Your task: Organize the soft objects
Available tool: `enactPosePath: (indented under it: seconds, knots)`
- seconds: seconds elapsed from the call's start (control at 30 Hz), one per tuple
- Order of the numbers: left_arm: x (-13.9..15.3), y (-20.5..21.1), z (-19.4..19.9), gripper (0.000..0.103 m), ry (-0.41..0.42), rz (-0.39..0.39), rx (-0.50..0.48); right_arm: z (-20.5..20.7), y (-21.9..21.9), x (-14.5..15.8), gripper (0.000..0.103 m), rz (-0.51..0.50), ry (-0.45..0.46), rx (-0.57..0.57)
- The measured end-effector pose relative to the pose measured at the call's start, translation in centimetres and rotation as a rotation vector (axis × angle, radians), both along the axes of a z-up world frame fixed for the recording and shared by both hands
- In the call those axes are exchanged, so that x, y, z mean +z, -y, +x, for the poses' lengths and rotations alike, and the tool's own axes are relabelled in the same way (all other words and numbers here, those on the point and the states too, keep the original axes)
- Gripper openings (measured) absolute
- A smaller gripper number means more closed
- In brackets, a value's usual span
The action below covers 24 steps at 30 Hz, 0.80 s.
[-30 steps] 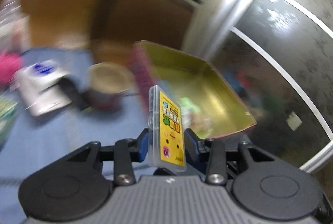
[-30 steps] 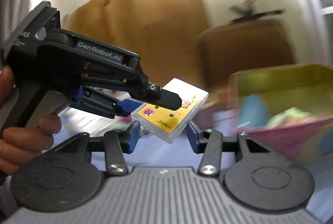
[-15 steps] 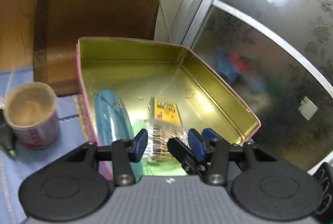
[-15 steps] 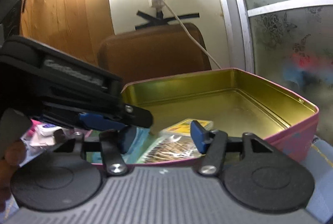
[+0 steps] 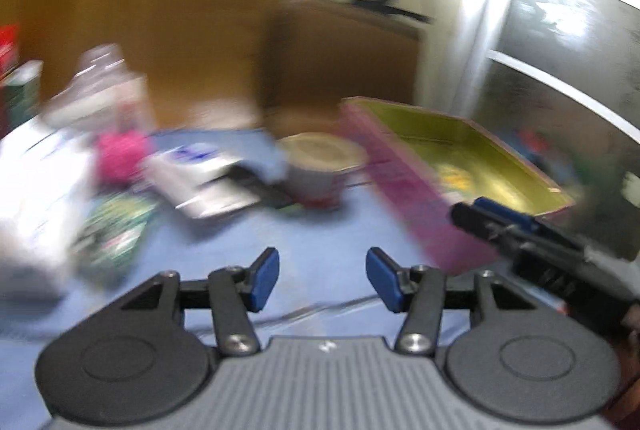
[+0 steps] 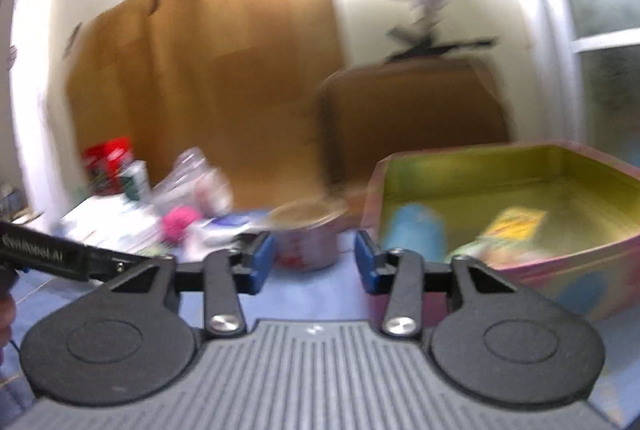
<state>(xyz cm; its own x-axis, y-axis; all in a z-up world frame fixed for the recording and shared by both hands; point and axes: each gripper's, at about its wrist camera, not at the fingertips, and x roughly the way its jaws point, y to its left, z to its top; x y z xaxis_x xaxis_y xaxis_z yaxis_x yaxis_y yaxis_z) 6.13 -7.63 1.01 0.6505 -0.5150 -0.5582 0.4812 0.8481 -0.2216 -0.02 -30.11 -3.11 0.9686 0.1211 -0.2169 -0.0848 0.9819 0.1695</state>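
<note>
Reaching next for the fuzzy pink ball [image 5: 120, 156] near the counter's far left edge, left gripper [image 5: 322, 280] (empty, jaws opening) should widen fully; right gripper [image 6: 315, 260] closes empty.

Left tongs [image 5: 322, 280]: jaws opening, nothing between the blue pads [image 5: 265, 277], pitched down over the worktop. Right tongs [image 6: 315, 262]: jaws closing, gap empty, near level. Each shows in the other's view, left at the right view's left edge, a hand [image 6: 5, 304] on its grip.
</note>
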Motion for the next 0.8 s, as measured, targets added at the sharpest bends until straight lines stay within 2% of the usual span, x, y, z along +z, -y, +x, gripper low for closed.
enactPosePath:
  seconds: [0.03, 0.07, 0.13, 0.23, 0.43, 0.6, 0.73, 0.8]
  knots:
    - [-0.7, -1.8, 0.2, 0.049, -0.01, 0.0, 0.04, 0.8, -0.8, -0.1, 0.03, 0.008, -0.029, 0.033]
    - [-1.5, -3.4, 0.4, 0.049, -0.019, 0.008, 0.086, 1.7, -1.5, -0.2, 0.027, 0.02, -0.057, 0.065]
    - [-2.6, -5.9, 1.0, 0.049, -0.033, 0.017, 0.162, 2.9, -3.1, -0.2, 0.026, 0.024, -0.086, 0.108]
    - [-4.1, -8.7, 1.5, 0.049, -0.058, -0.004, 0.227, 5.0, -5.7, -0.1, 0.026, -0.044, -0.122, 0.133]
    - [-4.7, -9.4, 1.5, 0.049, -0.018, -0.042, 0.245, 11.2, -9.0, 1.2, 0.027, -0.129, -0.19, 0.203]
    - [-4.9, -9.8, 1.1, 0.05, -0.004, -0.077, 0.242, 15.6, -12.5, 1.0, 0.028, -0.241, -0.209, 0.244]
    - [-5.1, -10.2, 1.1, 0.05, -0.004, -0.104, 0.239, 19.1, -14.0, 0.1, 0.034, -0.316, -0.274, 0.209]
    - [-5.1, -10.3, 1.0, 0.051, 0.003, -0.114, 0.235, 20.7, -13.5, -0.7, 0.033, -0.304, -0.335, 0.194]
